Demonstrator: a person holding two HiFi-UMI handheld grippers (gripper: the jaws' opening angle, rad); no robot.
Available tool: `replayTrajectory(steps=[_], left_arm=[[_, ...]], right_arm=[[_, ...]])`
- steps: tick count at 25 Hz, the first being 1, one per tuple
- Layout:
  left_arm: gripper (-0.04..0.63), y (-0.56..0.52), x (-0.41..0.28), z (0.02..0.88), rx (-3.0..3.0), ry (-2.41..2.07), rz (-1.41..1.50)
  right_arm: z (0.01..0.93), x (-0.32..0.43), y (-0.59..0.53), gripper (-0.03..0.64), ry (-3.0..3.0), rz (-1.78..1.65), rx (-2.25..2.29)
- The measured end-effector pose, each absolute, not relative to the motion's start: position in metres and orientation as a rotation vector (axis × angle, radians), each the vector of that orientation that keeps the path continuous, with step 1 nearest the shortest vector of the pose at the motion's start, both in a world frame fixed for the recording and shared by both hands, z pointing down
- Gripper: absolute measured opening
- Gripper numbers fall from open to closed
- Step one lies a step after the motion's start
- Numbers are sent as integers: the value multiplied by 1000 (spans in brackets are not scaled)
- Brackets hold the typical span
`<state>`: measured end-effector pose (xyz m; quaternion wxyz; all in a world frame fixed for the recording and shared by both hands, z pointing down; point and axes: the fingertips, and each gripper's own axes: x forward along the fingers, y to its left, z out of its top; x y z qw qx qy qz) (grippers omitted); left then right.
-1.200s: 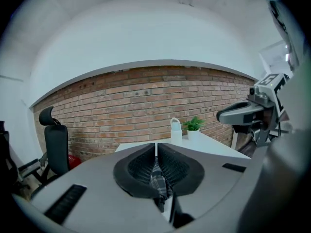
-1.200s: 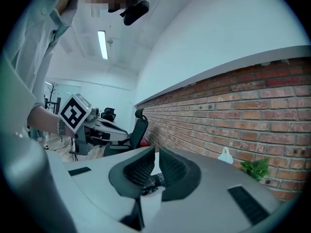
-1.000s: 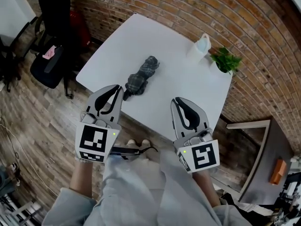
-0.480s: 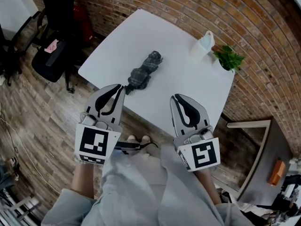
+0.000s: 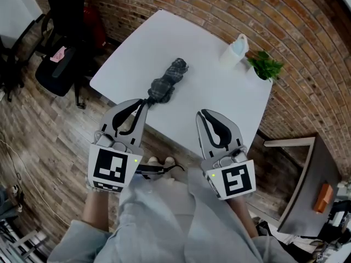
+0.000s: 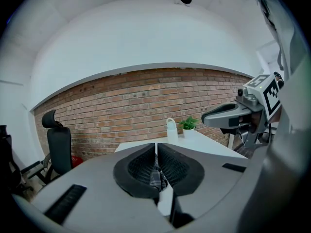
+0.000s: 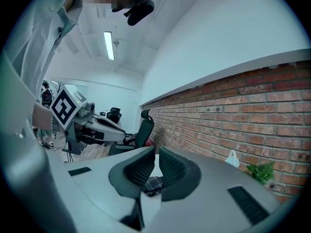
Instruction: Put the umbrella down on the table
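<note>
Looking down from the head view, the umbrella [image 5: 166, 84] lies folded on the white table [image 5: 208, 92]. Its long axis runs from the near edge, toward the left corner, up to the table's middle. The thin dark end points at the person and the bunched plaid end points away. The left gripper [image 5: 142, 103] hangs off the near edge with its tips right at that thin end and its jaws closed together; contact can't be judged. The right gripper [image 5: 203, 114] sits further along the same edge, well apart from the umbrella, tips meeting. A bottle [image 5: 235, 49] and a plant [image 5: 266, 66] stand by the right corner.

Over to the left gripper view: the jaws are pressed together, nothing pinched, and plaid fabric [image 6: 156, 178] shows through the hollow beneath the tips. The bottle [image 6: 171, 129] stands beyond on the table.

Now the right gripper view: only a thin slit shows between the tips and nothing is held. Plaid [image 7: 153, 184] peeks through the hollow low down, and the left gripper [image 7: 122, 134] floats alongside.
</note>
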<state>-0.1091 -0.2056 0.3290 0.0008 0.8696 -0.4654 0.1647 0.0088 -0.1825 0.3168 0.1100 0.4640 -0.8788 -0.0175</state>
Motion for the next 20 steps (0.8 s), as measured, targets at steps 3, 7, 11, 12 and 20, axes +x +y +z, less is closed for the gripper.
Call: replayTrajectory(steps=[3, 7, 11, 12, 20], left_arm=[[32, -207, -108, 328, 2733, -1463, 519], [32, -206, -109, 329, 2722, -1473, 510], [32, -207, -112, 330, 2716, -1485, 516], [32, -208, -113, 329, 2715, -1490, 516], [32, -210, -117, 327, 2709, -1510, 510]], right_arm=[[317, 12, -183, 57, -2579, -51, 1369], [318, 15, -183, 57, -2575, -48, 1374], [319, 15, -183, 57, -2573, -49, 1376], [318, 15, -183, 57, -2577, -50, 1382], [321, 16, -181, 57, -2567, -45, 1375]])
